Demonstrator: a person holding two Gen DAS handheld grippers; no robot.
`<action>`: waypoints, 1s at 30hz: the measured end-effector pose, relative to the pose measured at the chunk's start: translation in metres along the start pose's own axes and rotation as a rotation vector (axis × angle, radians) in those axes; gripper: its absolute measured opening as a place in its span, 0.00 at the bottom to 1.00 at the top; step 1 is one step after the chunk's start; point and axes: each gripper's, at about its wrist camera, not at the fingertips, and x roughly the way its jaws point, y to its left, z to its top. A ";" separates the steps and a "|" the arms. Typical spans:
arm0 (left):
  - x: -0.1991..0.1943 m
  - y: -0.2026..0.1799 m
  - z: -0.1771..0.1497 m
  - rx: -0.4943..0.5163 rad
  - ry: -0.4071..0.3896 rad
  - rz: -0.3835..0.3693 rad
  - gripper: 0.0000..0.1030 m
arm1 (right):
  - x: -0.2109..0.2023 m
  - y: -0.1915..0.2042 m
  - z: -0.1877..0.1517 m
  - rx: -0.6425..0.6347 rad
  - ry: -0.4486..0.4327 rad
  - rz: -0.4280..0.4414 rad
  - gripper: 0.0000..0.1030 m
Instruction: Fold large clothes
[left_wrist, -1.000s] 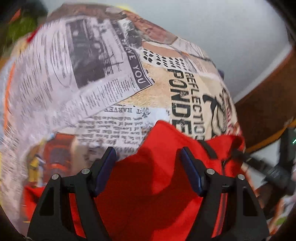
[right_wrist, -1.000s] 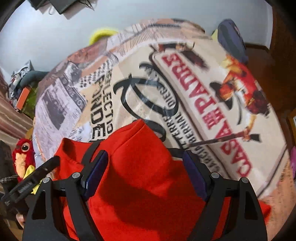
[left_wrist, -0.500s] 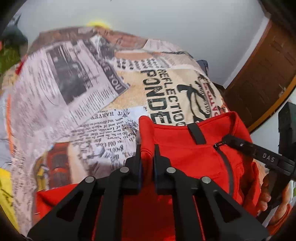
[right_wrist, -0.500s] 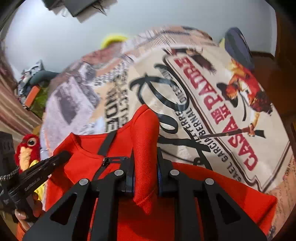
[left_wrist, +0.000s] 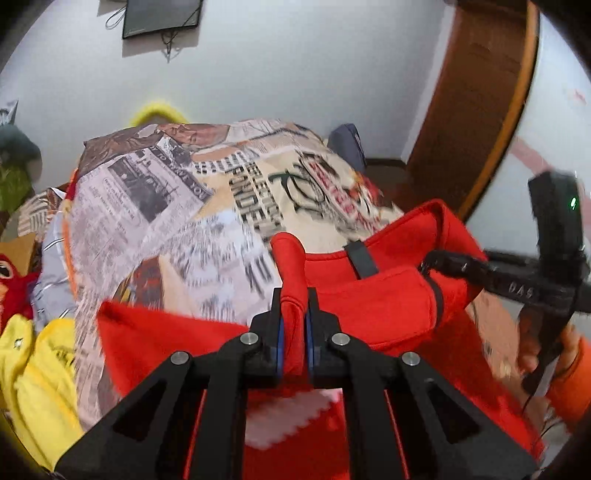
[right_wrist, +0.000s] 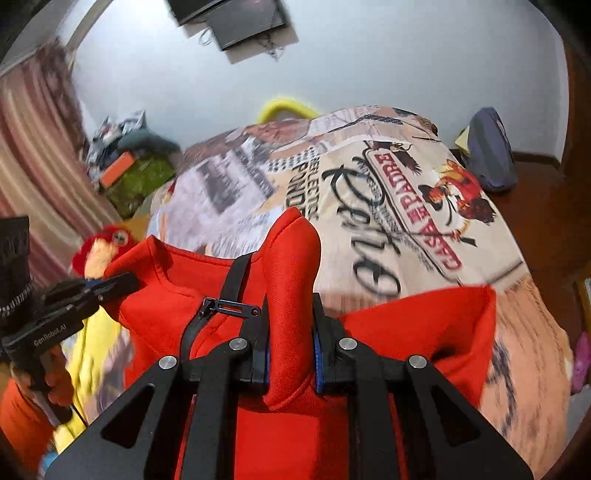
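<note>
Here, the left gripper is clenched on a raised fold of the red jacket, with fabric pinched between both pads. The right gripper is likewise clamped on a second upstanding fold of the same garment near its collar. The jacket hangs between the two grippers, directly ahead of and beneath each, above the bed with its printed newspaper-pattern cover. The black zipper pull lies just left of the right gripper's fingers. A black hanging loop sits ahead and right of the left gripper. A yellow garment lies to its lower left, near a red plush toy.
</note>
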 end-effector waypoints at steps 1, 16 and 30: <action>-0.005 -0.004 -0.009 0.015 0.004 0.013 0.08 | -0.005 0.006 -0.010 -0.008 0.011 0.004 0.14; -0.026 -0.015 -0.142 -0.055 0.202 0.017 0.15 | -0.031 0.018 -0.111 -0.050 0.174 -0.030 0.32; -0.106 0.008 -0.148 -0.070 0.108 0.142 0.21 | -0.096 0.005 -0.109 -0.034 0.100 -0.135 0.38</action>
